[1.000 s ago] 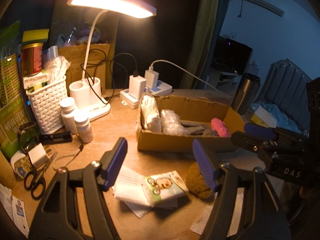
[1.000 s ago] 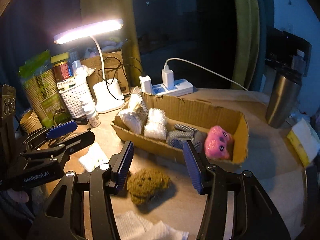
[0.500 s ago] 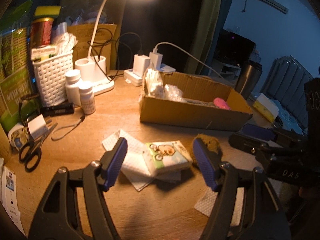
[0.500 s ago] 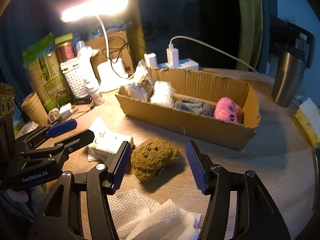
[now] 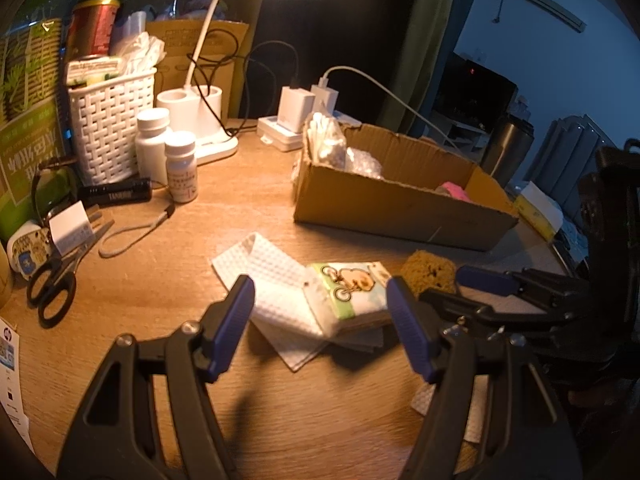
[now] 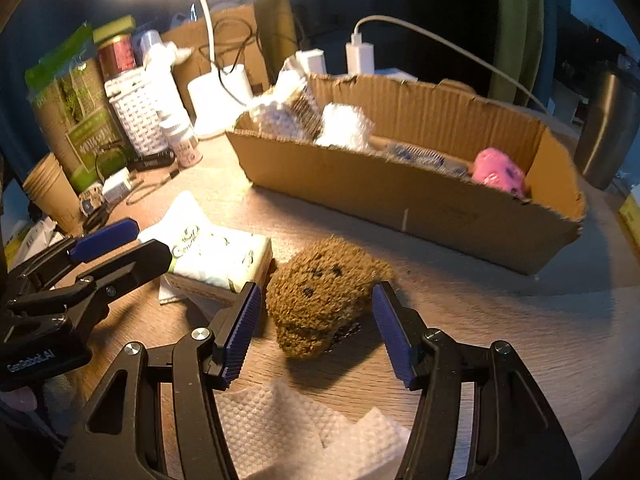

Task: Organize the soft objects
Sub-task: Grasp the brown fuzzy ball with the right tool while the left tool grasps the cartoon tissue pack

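A brown fuzzy plush (image 6: 320, 296) lies on the wooden table, between the open fingers of my right gripper (image 6: 316, 332). It also shows in the left wrist view (image 5: 428, 272). A tissue pack with a cartoon print (image 5: 352, 292) lies on white paper towels (image 5: 264, 276), between the open fingers of my left gripper (image 5: 324, 328). The pack also shows in the right wrist view (image 6: 220, 260). Behind stands an open cardboard box (image 6: 400, 196) holding white soft bundles (image 6: 340, 124), a grey striped item (image 6: 424, 156) and a pink plush (image 6: 498, 170).
At the back left stand a white woven basket (image 5: 108, 120), two white bottles (image 5: 182, 166), a desk lamp base (image 5: 200, 116), a power strip with chargers (image 5: 296, 120). Scissors (image 5: 56, 284) and a black flashlight (image 5: 116, 192) lie at the left. A steel tumbler (image 6: 604, 128) stands right. More paper towels (image 6: 304, 436) lie near me.
Both grippers have dropped lower and moved forward. The right one now straddles the brown plush, the left one now straddles the tissue pack. Both stay open.
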`<state>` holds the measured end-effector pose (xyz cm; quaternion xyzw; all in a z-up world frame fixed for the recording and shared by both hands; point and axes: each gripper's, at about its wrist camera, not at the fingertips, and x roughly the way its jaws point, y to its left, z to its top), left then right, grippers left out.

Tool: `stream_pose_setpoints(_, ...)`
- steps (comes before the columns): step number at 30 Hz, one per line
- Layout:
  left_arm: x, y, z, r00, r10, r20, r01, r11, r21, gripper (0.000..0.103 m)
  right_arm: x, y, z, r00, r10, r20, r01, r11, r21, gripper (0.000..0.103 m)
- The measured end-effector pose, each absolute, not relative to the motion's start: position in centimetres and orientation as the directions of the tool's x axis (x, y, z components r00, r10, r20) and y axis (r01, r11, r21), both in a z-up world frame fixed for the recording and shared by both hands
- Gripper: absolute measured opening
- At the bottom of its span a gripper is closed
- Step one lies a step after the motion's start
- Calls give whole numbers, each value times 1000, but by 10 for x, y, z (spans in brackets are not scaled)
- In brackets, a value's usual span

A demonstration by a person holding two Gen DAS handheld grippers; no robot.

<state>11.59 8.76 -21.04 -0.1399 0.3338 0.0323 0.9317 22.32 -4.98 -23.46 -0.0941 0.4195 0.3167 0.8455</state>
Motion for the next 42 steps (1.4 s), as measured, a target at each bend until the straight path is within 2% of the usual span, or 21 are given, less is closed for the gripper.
stream_pose_setpoints(9,122,86,-217,759,-42,-649,-148,960,-236,69,230,-47,-247,439,423,-793,-600,795,93,61)
stream_pose_setpoints(10,123,85,-217,758,-41,-651,-148,961,-234,69,231,-47,-248,435,420,-796,-600,795,92,60)
stream_pose_setpoints(11,124,85,-217,757,-40,-652,-148,962,-231,69,230,-47,-248,437,423,-793,-602,793,91,53)
stream_pose_setpoints(17,129,75,-216,749,-33,-661,-132,971,-198,70,228,-59,-245,435,452,-779,-612,783,113,45)
stream_pose_setpoints(26,149,48,-222,707,2,-707,-107,989,-104,70,227,-91,-231,456,501,-736,-611,777,150,45)
stream_pose_setpoints(29,156,40,-224,694,26,-719,-108,992,-68,75,228,-104,-228,465,514,-721,-608,777,162,45)
stream_pose_setpoints(33,165,33,-231,667,45,-743,-107,994,-36,76,228,-117,-225,475,524,-707,-600,781,175,45)
stream_pose_setpoints(37,172,32,-241,629,59,-775,-114,993,-17,76,228,-128,-223,486,530,-695,-591,785,186,45)
stream_pose_setpoints(42,173,30,-240,640,26,-768,-91,995,-42,71,228,-135,-220,494,538,-683,-587,786,195,45)
